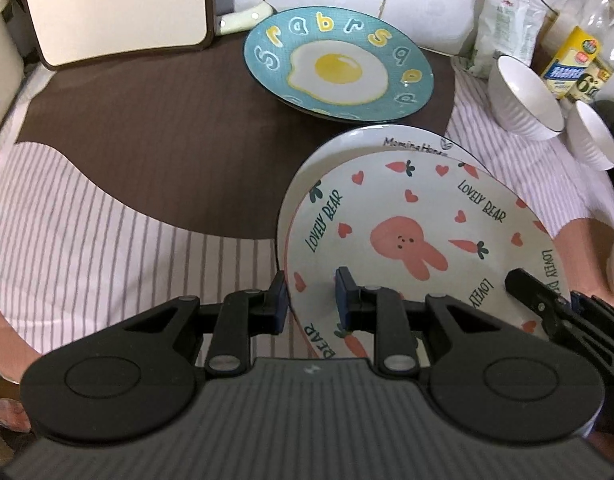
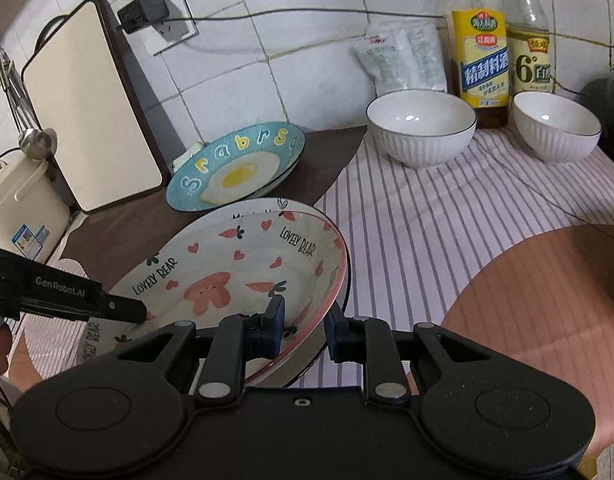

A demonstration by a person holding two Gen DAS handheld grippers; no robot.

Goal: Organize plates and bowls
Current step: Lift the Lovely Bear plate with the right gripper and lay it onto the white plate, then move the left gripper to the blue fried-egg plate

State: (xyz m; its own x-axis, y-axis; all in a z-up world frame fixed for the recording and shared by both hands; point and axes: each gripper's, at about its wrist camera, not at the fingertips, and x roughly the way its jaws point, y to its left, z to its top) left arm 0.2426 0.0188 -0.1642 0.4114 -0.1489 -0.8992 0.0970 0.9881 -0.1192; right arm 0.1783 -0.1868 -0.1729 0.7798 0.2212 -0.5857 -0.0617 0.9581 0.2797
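Gripping opposite rims, the left gripper (image 1: 311,300) and right gripper (image 2: 305,330) pinch the bunny plate (image 1: 419,232), apparently resting on a white plate (image 1: 347,148) over the striped cloth (image 1: 107,248), near the egg plate (image 1: 339,64).

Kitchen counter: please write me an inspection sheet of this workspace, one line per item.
Surface: counter under a striped cloth with brown and pink patches.
Job's things: bunny plate held over a white plate; blue egg plate behind; two white ribbed bowls.
Clutter: two sauce bottles, a packet, a cutting board, a ladle.
Grippers: left gripper and right gripper each shut on the bunny plate's rim.
Cables: charger plugged into wall socket, wire trailing.
Surroundings: white tiled wall.
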